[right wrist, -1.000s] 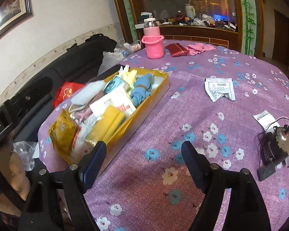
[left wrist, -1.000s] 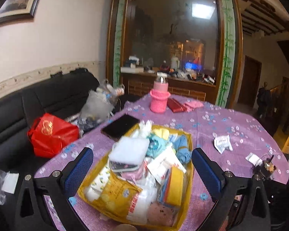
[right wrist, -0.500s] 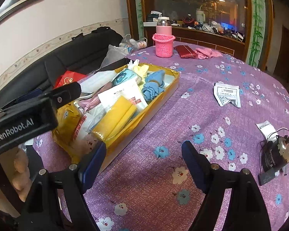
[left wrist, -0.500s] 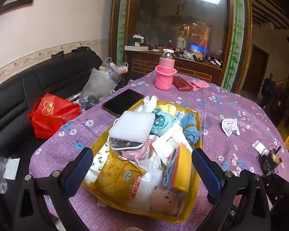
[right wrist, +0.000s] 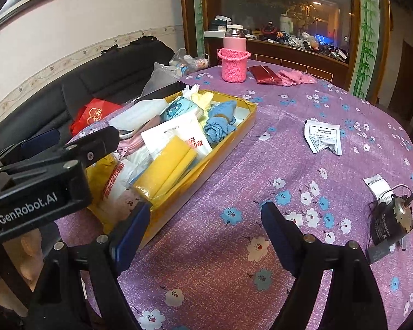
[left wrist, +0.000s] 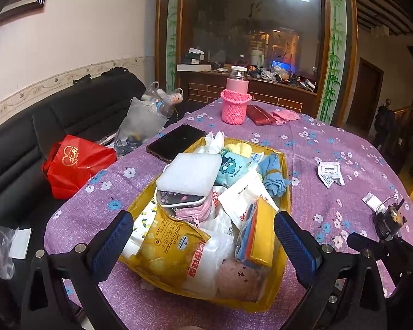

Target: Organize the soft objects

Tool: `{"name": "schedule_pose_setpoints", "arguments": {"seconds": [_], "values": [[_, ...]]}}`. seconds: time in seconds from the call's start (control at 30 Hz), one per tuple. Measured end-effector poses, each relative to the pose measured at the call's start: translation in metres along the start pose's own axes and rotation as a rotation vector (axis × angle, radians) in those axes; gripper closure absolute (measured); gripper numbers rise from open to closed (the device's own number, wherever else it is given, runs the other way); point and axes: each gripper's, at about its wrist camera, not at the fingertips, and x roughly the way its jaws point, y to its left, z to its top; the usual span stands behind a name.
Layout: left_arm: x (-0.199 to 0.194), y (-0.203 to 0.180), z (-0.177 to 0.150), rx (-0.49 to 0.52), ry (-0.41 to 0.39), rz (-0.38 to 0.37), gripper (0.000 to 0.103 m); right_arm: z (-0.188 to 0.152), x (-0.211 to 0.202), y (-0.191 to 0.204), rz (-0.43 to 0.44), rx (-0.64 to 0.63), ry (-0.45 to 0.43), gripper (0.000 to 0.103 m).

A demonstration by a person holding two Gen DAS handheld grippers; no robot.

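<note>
While my left claw [left wrist: 201, 236] hangs released at lower centre over the yellow tray [left wrist: 285, 192], soft goods lie heaped inside it. My right claw [right wrist: 203, 225], also released, holds nothing. Sorting stage undeterminable; any pick demands a gentle, centred grip.

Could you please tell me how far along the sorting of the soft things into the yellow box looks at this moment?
The yellow box is heaped full: white sponge, blue cloth and cracker bag lie inside. Nothing is in hand: left gripper and right gripper are both open and empty. The pink cloth beside the red pouch lies outside; whether it belongs is unclear.
</note>
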Motion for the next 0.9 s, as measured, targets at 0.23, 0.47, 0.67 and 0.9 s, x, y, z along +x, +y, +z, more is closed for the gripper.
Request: {"name": "schedule_pose_setpoints", "arguments": {"seconds": [0.23,0.47,0.67,0.9], "values": [[-0.003,-0.005,-0.001,0.02,-0.002,0.014,0.0,-0.002,-0.005,-0.006,-0.016,0.016,-0.006,0.021],[-0.007,-0.012,-0.003,0.041,-0.006,0.027,0.0,-0.003,-0.009,-0.009,-0.022,0.027,-0.008,0.02],[-0.009,-0.018,-0.006,0.059,-0.001,0.034,0.0,-0.005,-0.009,-0.013,-0.03,0.036,0.0,0.02],[-0.012,-0.026,-0.008,0.078,0.002,0.031,0.0,-0.007,-0.01,-0.019,-0.035,0.053,0.003,0.02]]}}
